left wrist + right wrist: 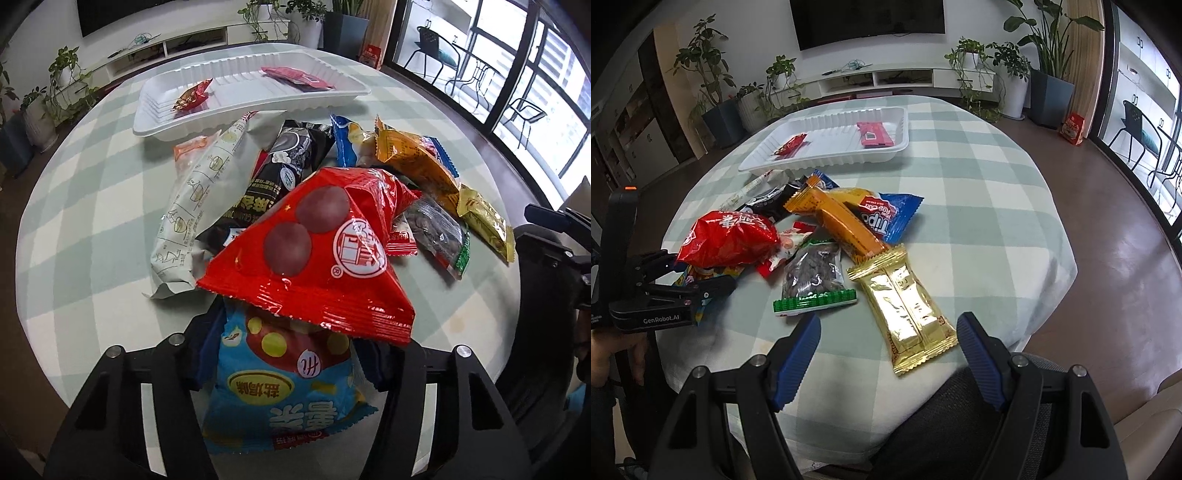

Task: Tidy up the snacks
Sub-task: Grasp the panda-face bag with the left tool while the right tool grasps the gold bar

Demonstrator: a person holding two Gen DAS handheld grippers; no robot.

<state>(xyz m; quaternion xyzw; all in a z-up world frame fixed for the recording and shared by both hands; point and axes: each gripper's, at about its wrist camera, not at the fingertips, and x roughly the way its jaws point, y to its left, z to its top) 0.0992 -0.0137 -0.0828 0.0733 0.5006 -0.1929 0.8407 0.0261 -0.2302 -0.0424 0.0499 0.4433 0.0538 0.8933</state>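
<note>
On my far left, the left tongs (701,291) reach into the snack pile, and I see their jaws closed around a light blue packet (288,387), which sits between the blue pads in the left wrist view. A big red bag (314,251) lies over the top of that packet and touches it. Beyond the red bag, a long white pouch (199,206) and a black packet (284,166) lie side by side, pointing toward the white tray (827,162) at the far side of the tabletop (979,221). Inside the tray I see a small red-gold candy (790,144) near its left end and a pink packet (873,134) toward its right end, well apart from each other. Moving right through the pile, a clear bag of dark pieces with green seams (814,280) lies just beside an orange packet (838,221), which overlaps a blue Tipo wrapper (886,218). A gold bar wrapper (908,310) lies nearest my right tongs (890,360), whose jaws are spread wide with nothing between them, hovering at the tabletop's near edge.
</note>
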